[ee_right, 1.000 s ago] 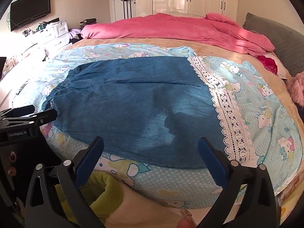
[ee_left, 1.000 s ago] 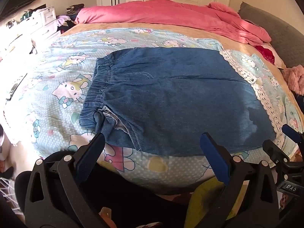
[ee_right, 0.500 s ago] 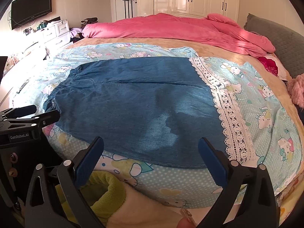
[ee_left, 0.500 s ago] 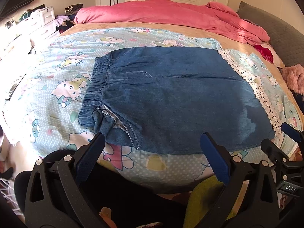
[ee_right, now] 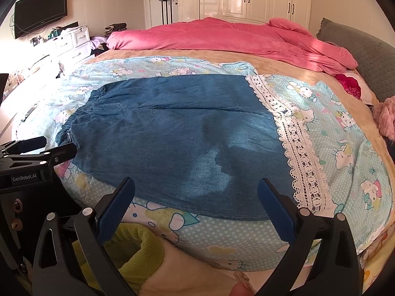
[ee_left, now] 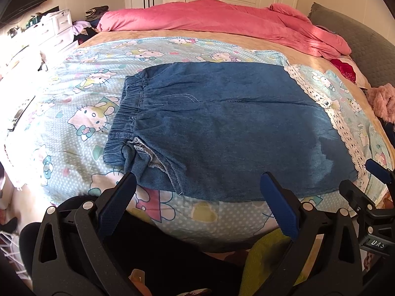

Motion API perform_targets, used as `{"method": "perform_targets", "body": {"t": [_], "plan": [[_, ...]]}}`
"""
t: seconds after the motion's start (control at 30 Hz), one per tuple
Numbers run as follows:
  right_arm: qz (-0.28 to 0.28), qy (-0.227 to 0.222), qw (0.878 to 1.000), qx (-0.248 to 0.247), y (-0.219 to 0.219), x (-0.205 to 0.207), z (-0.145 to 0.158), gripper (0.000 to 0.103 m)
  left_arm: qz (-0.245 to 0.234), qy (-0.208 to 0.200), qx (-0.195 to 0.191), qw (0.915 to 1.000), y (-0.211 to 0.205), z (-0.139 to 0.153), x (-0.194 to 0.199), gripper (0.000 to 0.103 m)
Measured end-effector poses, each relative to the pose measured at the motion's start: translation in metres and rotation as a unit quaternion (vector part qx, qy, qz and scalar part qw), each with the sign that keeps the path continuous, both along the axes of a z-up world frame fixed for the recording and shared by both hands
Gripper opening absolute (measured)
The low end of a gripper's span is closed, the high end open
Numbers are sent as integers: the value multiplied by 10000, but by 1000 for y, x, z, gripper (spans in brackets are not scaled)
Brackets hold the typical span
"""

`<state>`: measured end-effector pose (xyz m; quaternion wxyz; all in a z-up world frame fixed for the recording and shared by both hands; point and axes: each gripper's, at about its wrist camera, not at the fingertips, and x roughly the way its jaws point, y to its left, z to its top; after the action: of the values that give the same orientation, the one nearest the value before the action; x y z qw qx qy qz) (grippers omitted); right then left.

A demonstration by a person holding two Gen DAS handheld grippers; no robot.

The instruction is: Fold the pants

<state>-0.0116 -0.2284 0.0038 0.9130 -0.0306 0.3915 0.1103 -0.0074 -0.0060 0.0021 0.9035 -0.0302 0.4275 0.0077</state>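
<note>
Blue denim pants (ee_left: pixel 229 128) lie flat on the cartoon-cat bedspread, elastic waistband (ee_left: pixel 126 113) to the left, leg ends by a white lace trim (ee_left: pixel 330 113). The same pants (ee_right: pixel 177 143) fill the middle of the right wrist view. My left gripper (ee_left: pixel 197 194) hovers open just short of the near edge, by the waist corner. My right gripper (ee_right: pixel 196 198) stands open over the near hem edge, nothing between its blue pads. The right gripper (ee_left: pixel 370 192) also shows at the lower right of the left wrist view, and the left gripper (ee_right: pixel 37 153) at the left edge of the right view.
A pink duvet (ee_left: pixel 222 22) is heaped at the far side of the bed. A grey headboard (ee_left: pixel 358 39) and pink fluffy item (ee_left: pixel 380 101) sit to the right. White drawers (ee_right: pixel 71 42) and a wall TV (ee_right: pixel 40 7) stand left. A yellow-green sleeve (ee_right: pixel 133 249) is beneath the grippers.
Both grippers have drawn slightly back and up from the bed; the pants look a little farther away. The pants have not moved and both grippers stay open.
</note>
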Motion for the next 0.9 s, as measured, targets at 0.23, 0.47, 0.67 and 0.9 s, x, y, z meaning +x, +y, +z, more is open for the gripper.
{"method": "perform_targets", "body": {"t": [0.23,0.47,0.67,0.9], "plan": [[-15,-17,10000,3,-1,-1,0,99,8,1,17,10000,0,0,0,94],[-7,-14,10000,3,-1,-1,-1,99,14,-5,26,10000,1,0,1,94],[-12,5,10000,4,-2,0,-2,99,16,-4,33,10000,2,0,1,94],[-27,-43,10000,-5,-2,4,-2,99,50,-8,44,10000,6,1,5,94]]}}
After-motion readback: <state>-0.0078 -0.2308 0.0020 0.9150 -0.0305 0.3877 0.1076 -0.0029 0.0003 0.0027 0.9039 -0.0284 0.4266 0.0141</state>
